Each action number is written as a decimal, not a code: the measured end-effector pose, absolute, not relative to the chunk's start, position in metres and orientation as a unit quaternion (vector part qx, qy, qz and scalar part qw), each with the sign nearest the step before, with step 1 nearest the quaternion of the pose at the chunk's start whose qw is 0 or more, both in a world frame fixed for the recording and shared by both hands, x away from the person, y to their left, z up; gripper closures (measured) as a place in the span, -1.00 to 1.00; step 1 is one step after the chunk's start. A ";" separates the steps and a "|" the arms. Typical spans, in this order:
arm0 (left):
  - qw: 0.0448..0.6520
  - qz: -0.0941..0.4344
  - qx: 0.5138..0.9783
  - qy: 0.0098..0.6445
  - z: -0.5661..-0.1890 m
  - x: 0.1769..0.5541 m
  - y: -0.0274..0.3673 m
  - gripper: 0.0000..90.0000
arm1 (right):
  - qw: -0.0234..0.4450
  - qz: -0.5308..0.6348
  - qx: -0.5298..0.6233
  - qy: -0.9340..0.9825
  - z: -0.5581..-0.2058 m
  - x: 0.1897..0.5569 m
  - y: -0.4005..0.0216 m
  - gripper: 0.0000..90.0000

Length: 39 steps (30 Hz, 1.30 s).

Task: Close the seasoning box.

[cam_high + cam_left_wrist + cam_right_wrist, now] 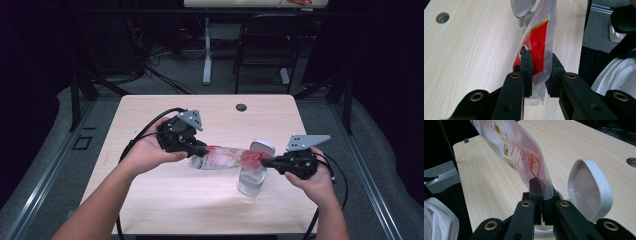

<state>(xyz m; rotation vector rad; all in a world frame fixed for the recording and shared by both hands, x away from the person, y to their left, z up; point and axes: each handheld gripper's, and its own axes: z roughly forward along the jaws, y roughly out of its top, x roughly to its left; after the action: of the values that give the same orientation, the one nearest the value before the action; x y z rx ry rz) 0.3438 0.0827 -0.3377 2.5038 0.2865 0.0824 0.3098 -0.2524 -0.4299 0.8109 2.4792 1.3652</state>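
Red-printed pouch [225, 157] clenched at both ends by each hand-held gripper; high view adds clear container [251, 181].

Right gripper pinching the end of a pouch over an open container

The right gripper [542, 195] has its black jaws clamped tight on the tip of a clear pouch [519, 150] with red print, and the pouch runs up and away to the top left, off the table [579, 142]. Just right of the jaws a white hinged lid [590, 188] stands open, with the container's rim [544, 233] peeking out right under the jaws. White cloth [436, 220] at bottom left.
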 end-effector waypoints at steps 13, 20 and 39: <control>0.301 0.033 0.947 0.108 -0.335 0.341 0.080 0.76 | 0.092 0.455 0.283 0.839 -0.429 0.306 -0.252 0.98; 0.302 0.036 0.947 0.102 -0.333 0.338 0.076 0.77 | 0.090 0.459 0.295 0.833 -0.433 0.303 -0.255 0.98; 0.302 0.037 0.947 0.100 -0.330 0.340 0.072 0.77 | 0.094 0.465 0.295 0.829 -0.437 0.303 -0.257 0.98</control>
<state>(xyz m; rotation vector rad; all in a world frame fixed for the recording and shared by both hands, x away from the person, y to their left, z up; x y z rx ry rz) 0.3396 0.0724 -0.3299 2.5124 0.2641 0.0975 0.3029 -0.2568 -0.4366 0.8766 2.4603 1.3796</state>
